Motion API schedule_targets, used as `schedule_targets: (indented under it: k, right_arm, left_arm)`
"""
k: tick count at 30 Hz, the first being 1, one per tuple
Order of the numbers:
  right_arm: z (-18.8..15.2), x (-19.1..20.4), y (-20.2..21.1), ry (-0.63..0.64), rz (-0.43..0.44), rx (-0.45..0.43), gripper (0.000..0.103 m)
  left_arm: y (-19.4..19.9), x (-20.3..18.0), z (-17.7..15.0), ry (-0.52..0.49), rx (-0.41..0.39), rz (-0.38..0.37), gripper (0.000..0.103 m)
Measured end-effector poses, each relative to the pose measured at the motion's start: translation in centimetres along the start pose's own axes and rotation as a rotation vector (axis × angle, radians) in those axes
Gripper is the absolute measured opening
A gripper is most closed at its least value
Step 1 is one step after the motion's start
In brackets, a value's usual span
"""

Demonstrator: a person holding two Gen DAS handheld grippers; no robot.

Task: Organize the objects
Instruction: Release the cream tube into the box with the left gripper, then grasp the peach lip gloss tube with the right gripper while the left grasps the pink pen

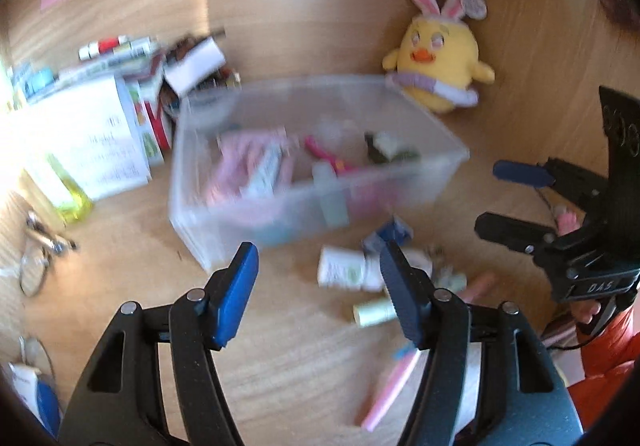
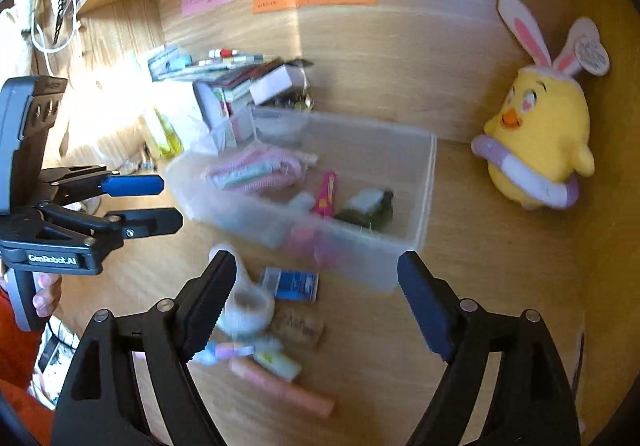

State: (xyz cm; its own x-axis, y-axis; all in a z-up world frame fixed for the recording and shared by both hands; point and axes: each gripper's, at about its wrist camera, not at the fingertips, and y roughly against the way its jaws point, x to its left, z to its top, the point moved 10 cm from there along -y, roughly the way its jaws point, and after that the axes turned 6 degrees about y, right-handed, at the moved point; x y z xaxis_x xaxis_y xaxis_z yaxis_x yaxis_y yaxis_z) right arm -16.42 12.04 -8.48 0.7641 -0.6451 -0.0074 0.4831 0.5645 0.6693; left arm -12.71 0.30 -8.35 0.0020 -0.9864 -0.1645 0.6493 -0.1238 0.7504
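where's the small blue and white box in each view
Left wrist view: the small blue and white box sits just right of centre, on the desk at the clear bin's near wall, partly behind the right jaw.
Right wrist view: the box lies centre-left, lower half, flat before the bin.
Shared landmark: the clear plastic bin, with the yellow chick plush right of it.

I saw the clear plastic bin (image 2: 416,206) sitting open on the wooden desk, already holding a pink pouch (image 2: 256,170), a magenta tool (image 2: 326,192) and a dark green item (image 2: 368,208). Just in front of it lay the loose pieces: a blue-and-white packet (image 2: 290,284), a white roll of tape (image 2: 248,310), a brown tag (image 2: 300,328) and a pink marker (image 2: 284,390) lying flat. The blur hid finer detail.
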Motion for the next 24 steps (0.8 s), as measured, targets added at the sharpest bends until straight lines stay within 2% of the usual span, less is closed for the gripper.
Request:
schedule_targets:
  k: [6,11,13,15,18,21,24]
  right_arm:
    - [-5.1,0.6,-1.1,-0.011,0.024,0.109,0.081]
    - [-7.8,0.9,-2.0,0.008,0.063,0.165,0.079]
    - [-8.1,1.0,-2.4,0.007,0.079,0.172,0.070]
    - [-8.4,1.5,-2.7,0.017,0.105,0.187,0.054]
    - [-8.7,2.0,-2.8,0.057,0.099,0.187,0.041]
    - [-9.2,2.5,-2.3,0.090,0.116,0.188,0.028]
    - [-9.8,2.8,-1.8,0.119,0.123,0.192,0.022]
  left_arm:
    - [-1.4,-1.6,-4.1,-0.019,0.078,-0.006,0.063]
    - [-2.3,-3.3,-6.3,-0.058,0.130,-0.024,0.064]
    - [-2.2,-3.9,-6.7,-0.064,0.132,-0.037,0.066]
    - [-2.3,-4.3,-7.0,-0.075,0.127,-0.035,0.066]
    - [-2.6,-4.8,-7.2,-0.080,0.126,-0.042,0.066]
    - [-2.9,-5.0,-7.6,-0.083,0.136,-0.055,0.055]
    - [-3.0,-5.0,-7.7,-0.090,0.129,-0.050,0.045]
